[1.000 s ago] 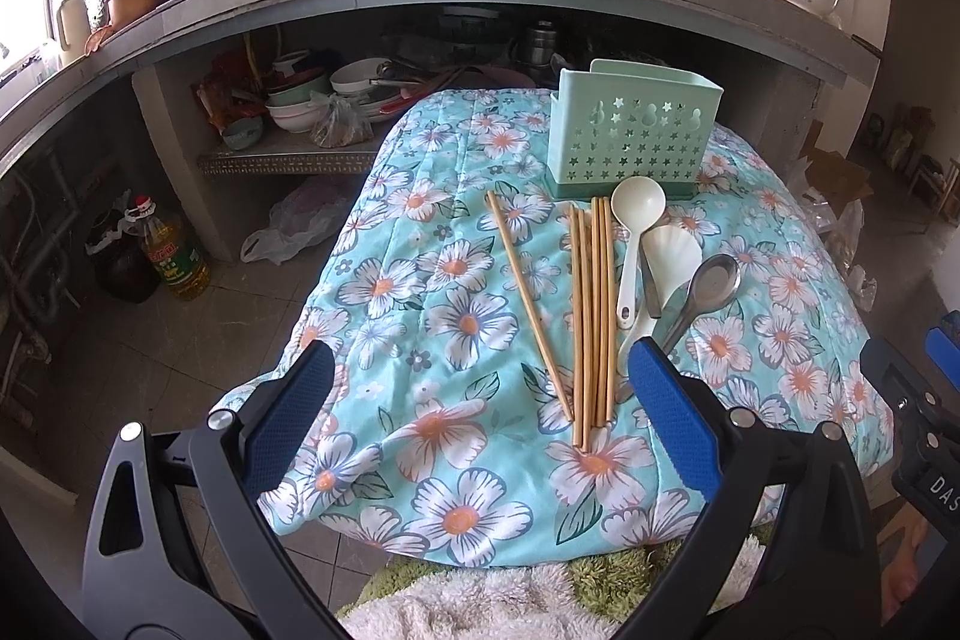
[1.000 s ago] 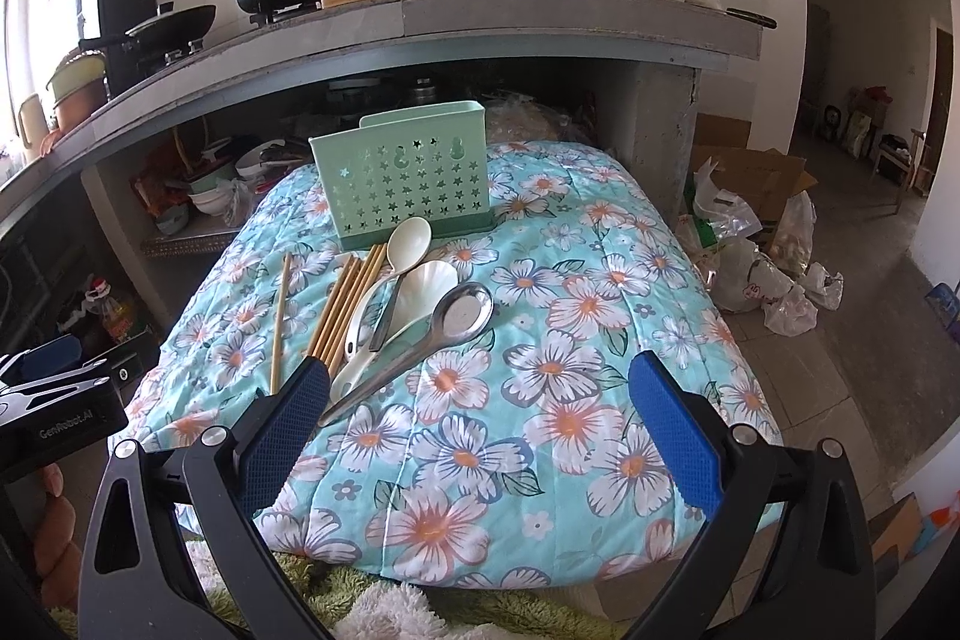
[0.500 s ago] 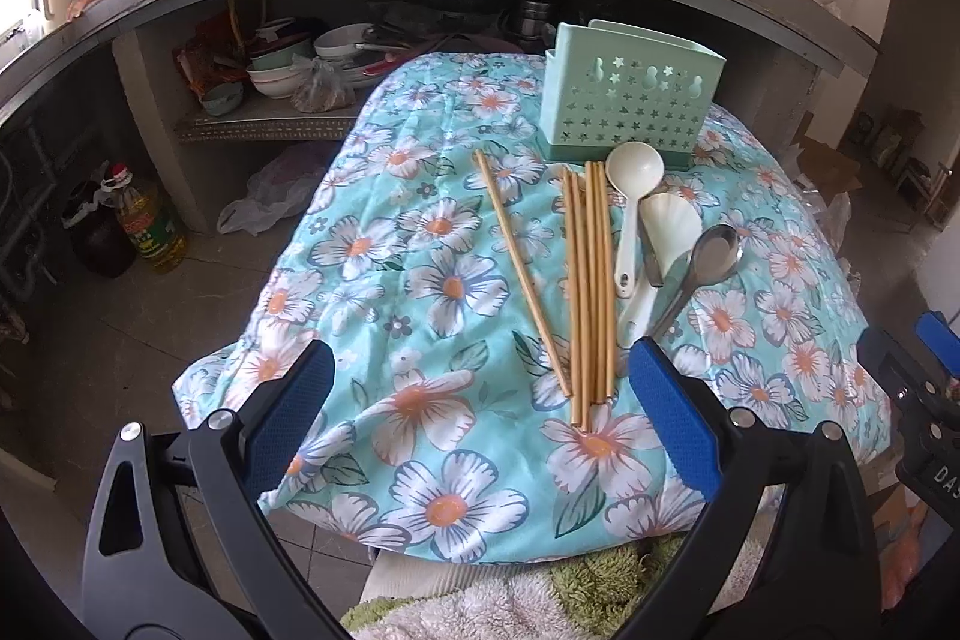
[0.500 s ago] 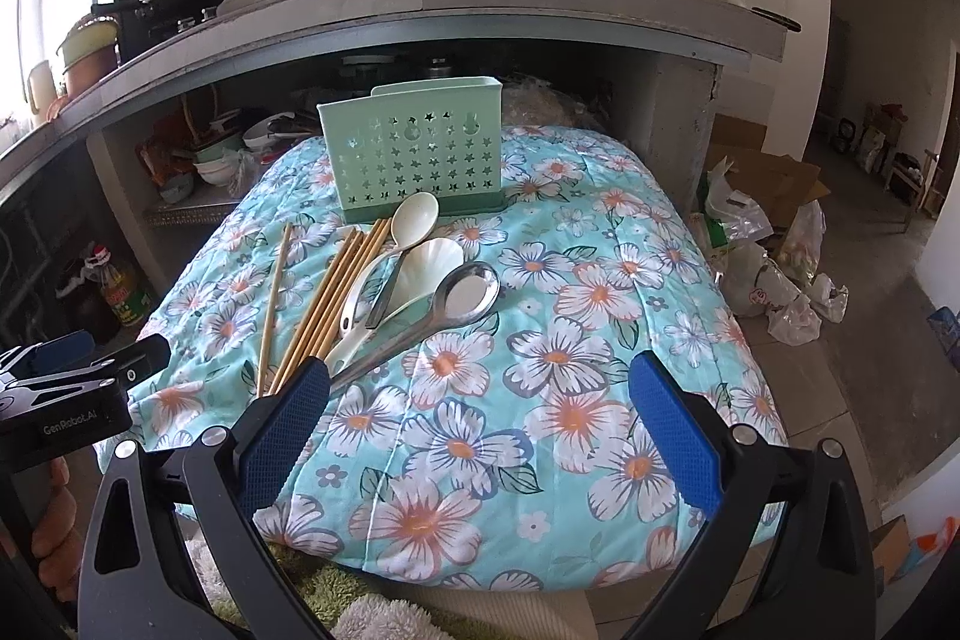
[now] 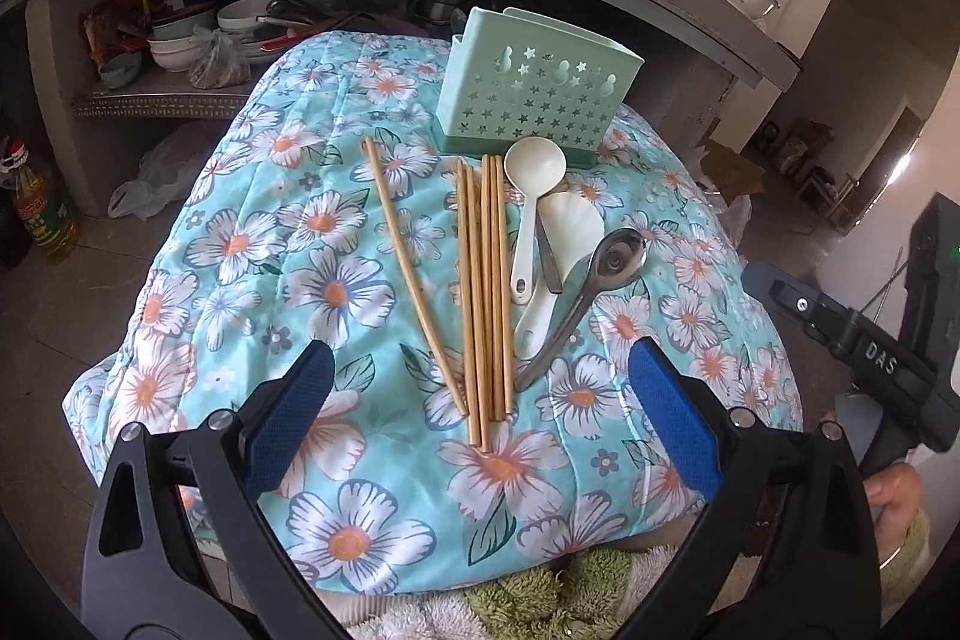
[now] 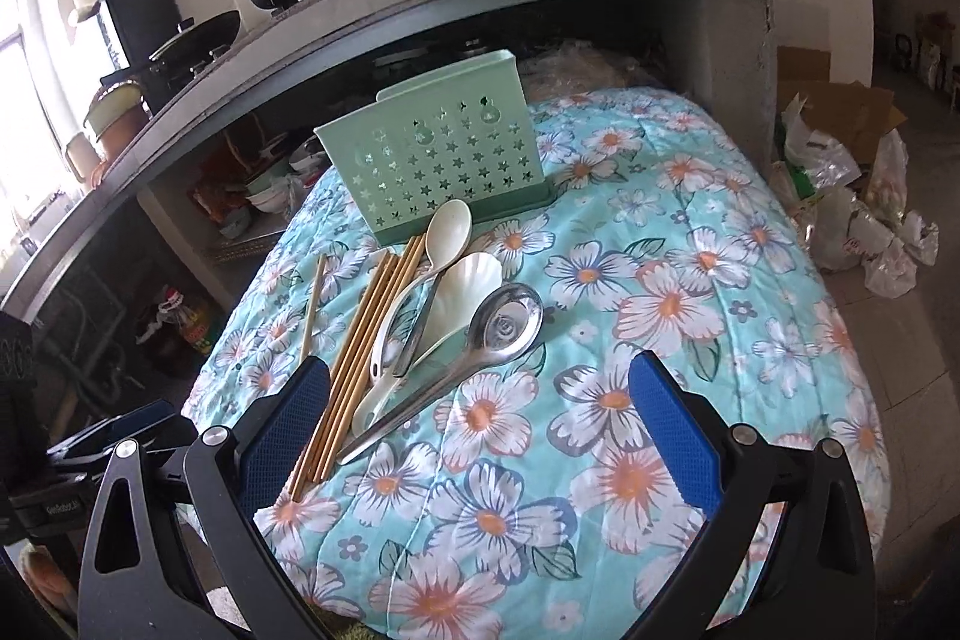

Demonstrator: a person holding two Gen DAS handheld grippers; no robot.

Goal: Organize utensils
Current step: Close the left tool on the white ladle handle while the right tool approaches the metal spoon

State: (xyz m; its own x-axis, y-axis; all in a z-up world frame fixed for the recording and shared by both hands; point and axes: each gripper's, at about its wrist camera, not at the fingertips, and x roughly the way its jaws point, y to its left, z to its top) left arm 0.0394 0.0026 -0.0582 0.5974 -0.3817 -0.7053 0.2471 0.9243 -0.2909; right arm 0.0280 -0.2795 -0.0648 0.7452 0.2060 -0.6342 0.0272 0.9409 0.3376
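Both of my grippers are hanging with their blue-padded fingers spread wide and nothing between them: my left gripper [image 5: 480, 400] is hovering over the near ends of the loose bamboo chopsticks [image 5: 489, 292], and my right gripper [image 6: 474, 412] is hovering over the near end of the shiny long-handled steel spoon [image 6: 480, 346]. All the utensils are lying on the turquoise quilt printed with white and orange flowers [image 5: 336, 292], none of them in the mint-green plastic holder punched with star-shaped holes [image 5: 534, 94], which is standing upright at the far end of the quilt. One single chopstick [image 5: 408, 268] is lying apart to the left of the bundle, angled toward it at the near end. Right of the bundle, the white round-bowled ladle spoon [image 5: 531, 196] is resting with its bowl just in front of the holder, and the white shell-shaped rice paddle [image 5: 561, 250] is lying beside it (their handles are overlapping, and the steel spoon is crossing them).
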